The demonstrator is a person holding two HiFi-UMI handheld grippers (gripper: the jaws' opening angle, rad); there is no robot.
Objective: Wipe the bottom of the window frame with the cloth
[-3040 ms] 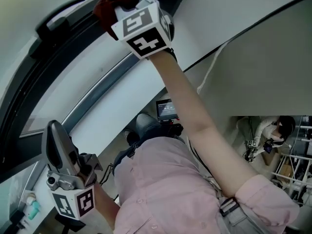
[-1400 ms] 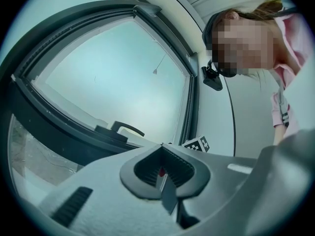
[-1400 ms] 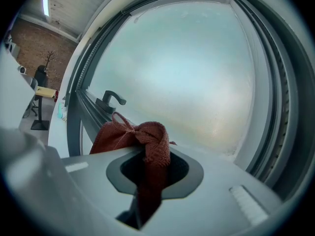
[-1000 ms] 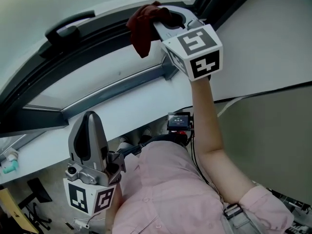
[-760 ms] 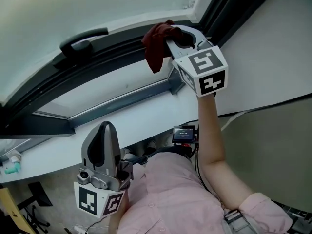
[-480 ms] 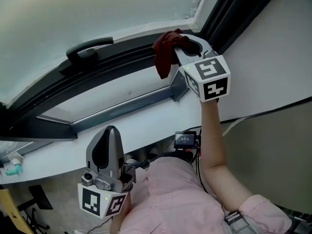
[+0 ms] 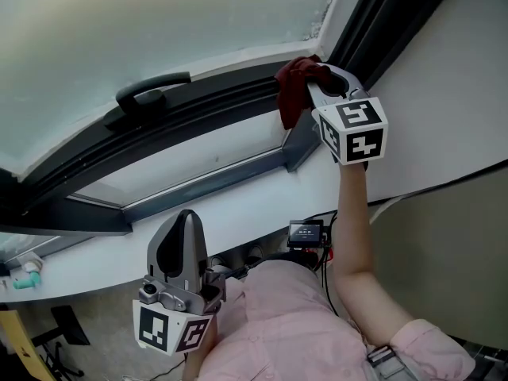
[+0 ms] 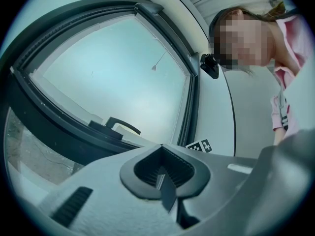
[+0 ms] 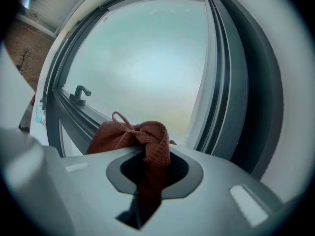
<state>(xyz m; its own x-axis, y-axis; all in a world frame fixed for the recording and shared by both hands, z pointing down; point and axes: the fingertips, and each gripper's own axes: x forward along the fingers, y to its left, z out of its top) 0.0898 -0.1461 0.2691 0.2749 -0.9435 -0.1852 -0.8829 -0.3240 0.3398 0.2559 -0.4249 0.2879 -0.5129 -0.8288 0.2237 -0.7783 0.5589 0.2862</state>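
Right hand-held gripper (image 7: 316, 82) has travelled rightward along the window frame (image 7: 208, 108) bottom to its corner, jaws clamped on a fold of the red cloth (image 7: 292, 94), soft, light, bunched just ahead of them; left hand-held gripper (image 7: 182, 222) hangs closed, empty.

Red cloth (image 7: 294, 90) at window frame's (image 7: 214, 101) bottom corner

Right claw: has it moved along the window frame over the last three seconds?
Yes. Shut on the cloth, the right claw has slid right, away from the window handle toward the frame corner.
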